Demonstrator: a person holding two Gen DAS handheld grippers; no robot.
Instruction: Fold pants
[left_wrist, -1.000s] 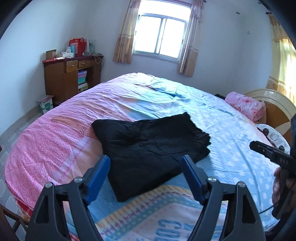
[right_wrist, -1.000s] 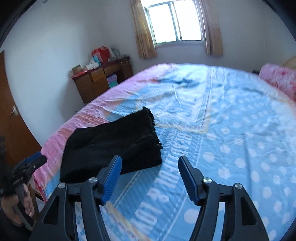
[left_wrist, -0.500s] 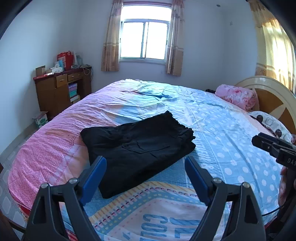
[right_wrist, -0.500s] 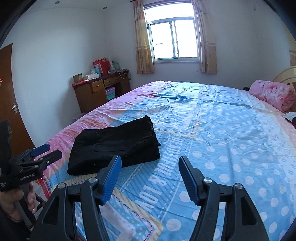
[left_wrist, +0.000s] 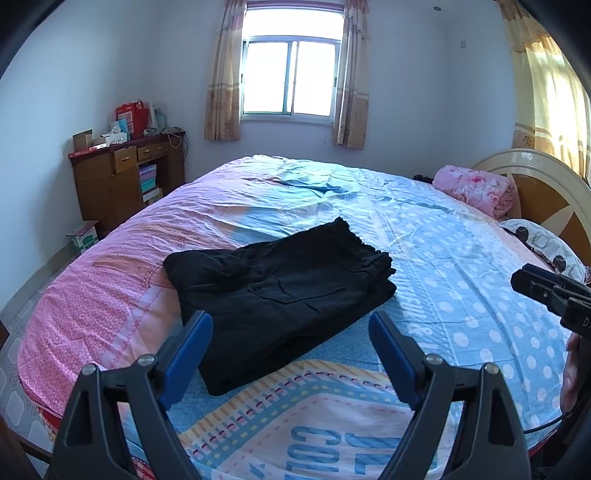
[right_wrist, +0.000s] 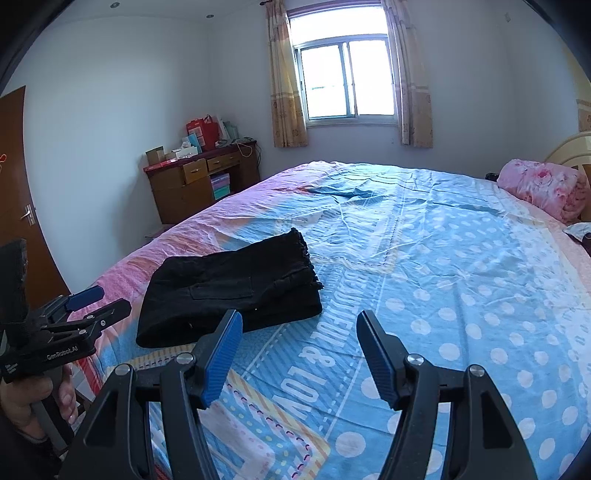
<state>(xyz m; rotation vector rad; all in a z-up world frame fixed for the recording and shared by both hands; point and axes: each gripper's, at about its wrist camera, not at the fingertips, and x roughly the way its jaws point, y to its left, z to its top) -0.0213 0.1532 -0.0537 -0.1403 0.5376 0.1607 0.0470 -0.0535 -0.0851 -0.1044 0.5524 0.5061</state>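
The black pants (left_wrist: 280, 295) lie folded into a compact rectangle on the bed, near its pink left side; they also show in the right wrist view (right_wrist: 232, 288). My left gripper (left_wrist: 290, 332) is open and empty, held above the bed's near edge, short of the pants. My right gripper (right_wrist: 299, 332) is open and empty, held above the bed to the right of the pants. The left gripper (right_wrist: 92, 306) shows at the left edge of the right wrist view, and the right gripper (left_wrist: 546, 291) at the right edge of the left wrist view.
The bed sheet (left_wrist: 424, 229) is blue with white dots and pink at the left. A rolled pink blanket (left_wrist: 476, 188) and a pillow (left_wrist: 550, 247) lie by the headboard (left_wrist: 546, 184). A wooden desk (left_wrist: 125, 177) stands by the far wall. A door (right_wrist: 18, 184) is at left.
Both grippers have drawn back and tilted up from the pants, so more of the room shows. The pants have not moved. Both grippers stay open.
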